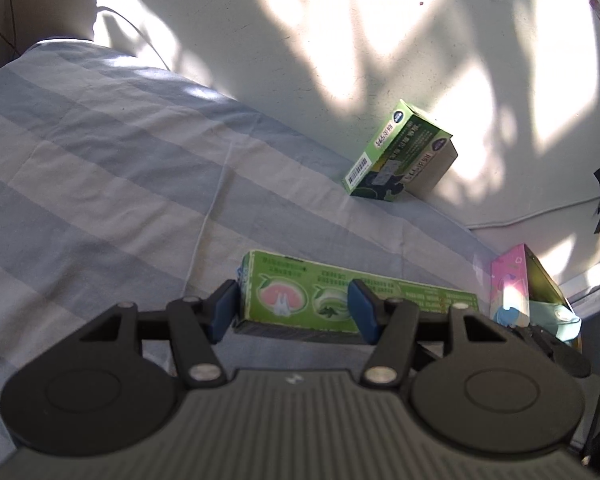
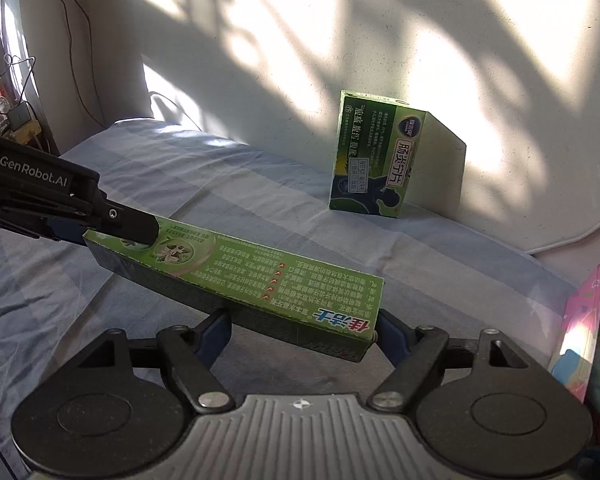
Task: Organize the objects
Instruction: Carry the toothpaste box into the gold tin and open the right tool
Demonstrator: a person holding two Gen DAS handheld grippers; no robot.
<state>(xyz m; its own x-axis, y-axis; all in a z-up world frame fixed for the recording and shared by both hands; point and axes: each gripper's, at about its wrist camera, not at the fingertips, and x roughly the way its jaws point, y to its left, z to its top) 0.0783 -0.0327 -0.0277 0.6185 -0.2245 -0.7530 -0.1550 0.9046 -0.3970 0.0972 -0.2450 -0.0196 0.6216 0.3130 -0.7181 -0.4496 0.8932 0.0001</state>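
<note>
left tongs (image 1: 294,310): blue pads closed on one end of the long green cardboard toothpaste box (image 1: 340,300), the end printed with round fruit and leaf pictures; seen from the right wrist view, the left tongs (image 2: 140,236) came in from the left, clamped over that same end.
right tongs (image 2: 302,326): blue fingers set to either side of the box's other end, the one with blue lettering; both looked to be touching its sides, gripping it.
toothpaste box (image 2: 236,276): held between the two tongs above the bed, lying roughly level, tilted slightly, not resting on the sheet.
bed (image 1: 100,152): covered in a blue and white striped cotton sheet, wrinkled, with sunlight and shadow across it.
upright green medicine carton (image 2: 376,160): stood on the bed against the pale wall (image 2: 300,40), well apart from the held box; also visible in the left wrist view (image 1: 396,156).
pink patterned box (image 1: 510,284): at the right edge of the bed, open, with something pale teal inside; its edge showed in the right wrist view (image 2: 580,320).
</note>
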